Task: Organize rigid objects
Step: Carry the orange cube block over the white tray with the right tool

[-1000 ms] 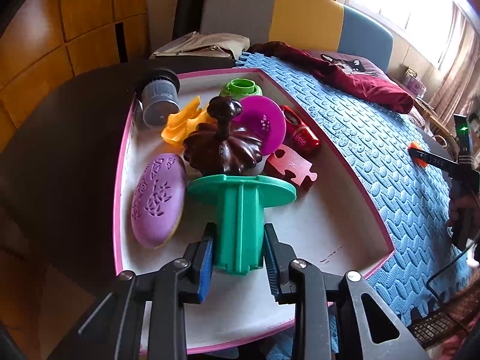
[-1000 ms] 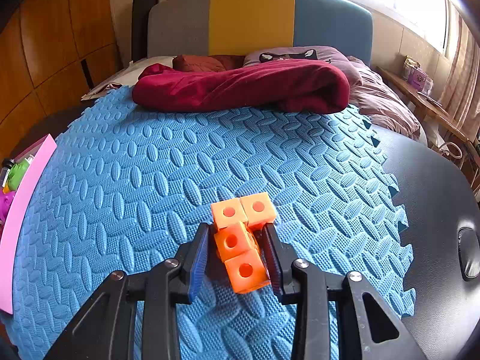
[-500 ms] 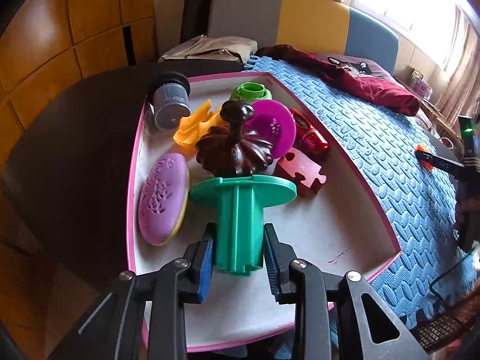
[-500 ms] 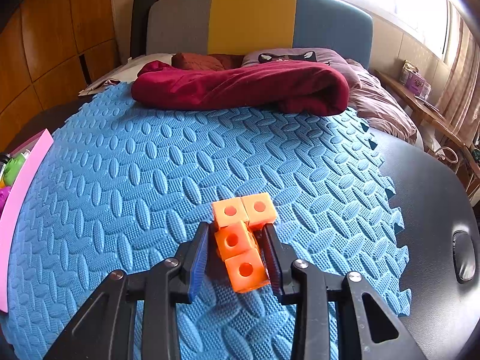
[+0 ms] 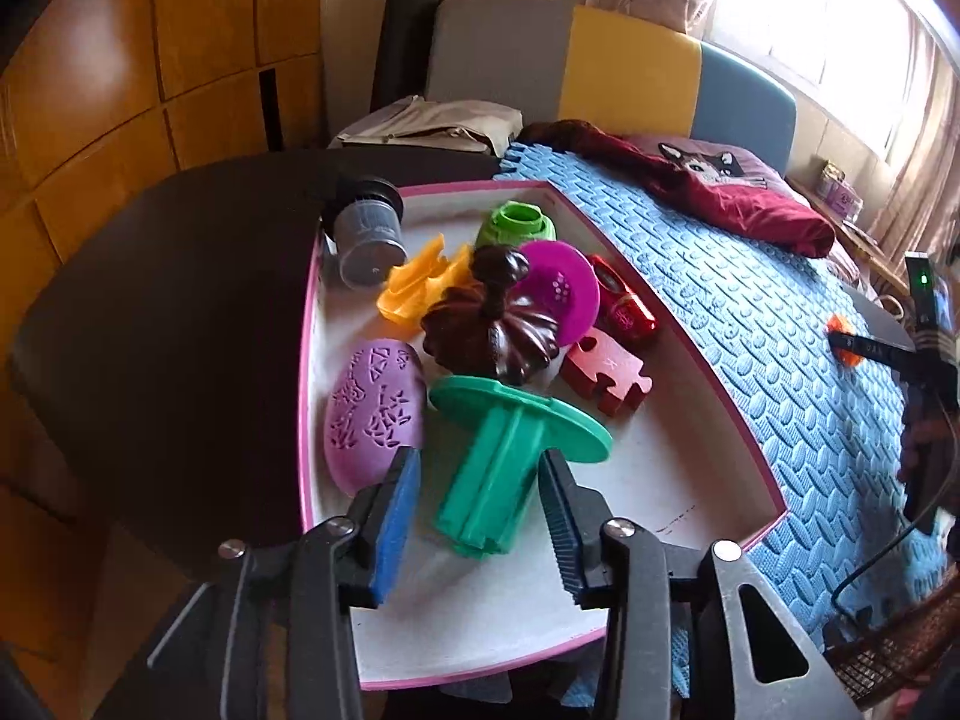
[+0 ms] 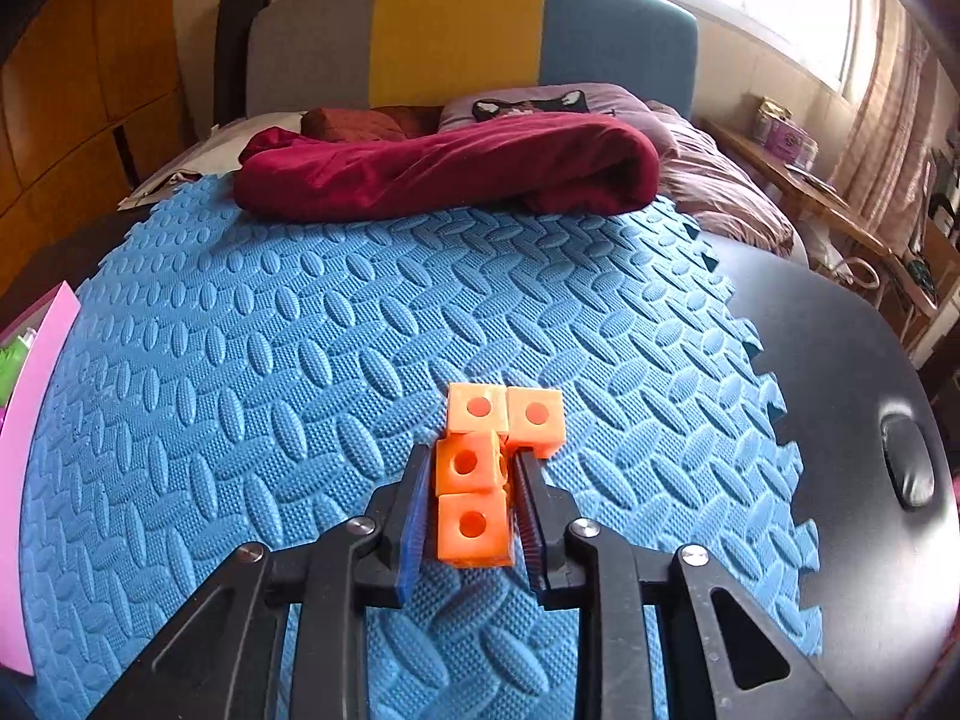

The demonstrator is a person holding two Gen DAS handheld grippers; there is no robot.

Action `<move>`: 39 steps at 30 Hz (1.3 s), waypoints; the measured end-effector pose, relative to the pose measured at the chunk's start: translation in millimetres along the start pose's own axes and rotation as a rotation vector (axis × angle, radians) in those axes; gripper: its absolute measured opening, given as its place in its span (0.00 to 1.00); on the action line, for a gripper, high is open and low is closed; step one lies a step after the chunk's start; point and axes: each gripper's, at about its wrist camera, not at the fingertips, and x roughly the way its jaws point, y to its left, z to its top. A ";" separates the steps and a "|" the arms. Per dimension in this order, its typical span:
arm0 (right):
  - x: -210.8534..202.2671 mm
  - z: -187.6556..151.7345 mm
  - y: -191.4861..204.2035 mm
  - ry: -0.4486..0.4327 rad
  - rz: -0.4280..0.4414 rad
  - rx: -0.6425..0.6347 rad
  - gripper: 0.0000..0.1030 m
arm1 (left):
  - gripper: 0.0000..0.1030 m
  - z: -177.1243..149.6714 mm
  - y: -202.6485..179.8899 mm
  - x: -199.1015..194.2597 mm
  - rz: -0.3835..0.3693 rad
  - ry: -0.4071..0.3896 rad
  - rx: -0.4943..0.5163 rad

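A green flanged spool [image 5: 510, 462] lies tilted on the floor of the white, pink-rimmed tray [image 5: 678, 474]. My left gripper [image 5: 477, 483] straddles its stem; its jaws are opening, with a gap on each side, so the pads do not touch it. On the blue foam mat [image 6: 270, 360] sits an orange piece of linked cubes [image 6: 474, 480]. My right gripper [image 6: 474, 483] is around its two near cubes, jaws closing, and the pads meet the cube sides. The right gripper's finger [image 5: 870, 351] and an orange bit [image 5: 840, 324] show at the far right of the left wrist view.
The tray also holds a purple oval [image 5: 372, 414], a brown pumpkin-shaped lid [image 5: 492, 330], a magenta disc [image 5: 561, 294], a red puzzle piece [image 5: 606, 375], a yellow piece [image 5: 420, 285], a green cap [image 5: 516, 225] and a grey cup [image 5: 369, 234]. A maroon cloth [image 6: 450, 168] lies at the mat's far edge.
The left jaws have spread off the green spool, which now leans to the right in the tray. The right jaws have drawn in against the orange cubes.
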 end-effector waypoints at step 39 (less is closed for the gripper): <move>-127.5 -57.9 223.0 -0.042 0.605 -0.394 0.25 | 0.51 18.2 46.9 -26.4 0.056 -0.085 -0.149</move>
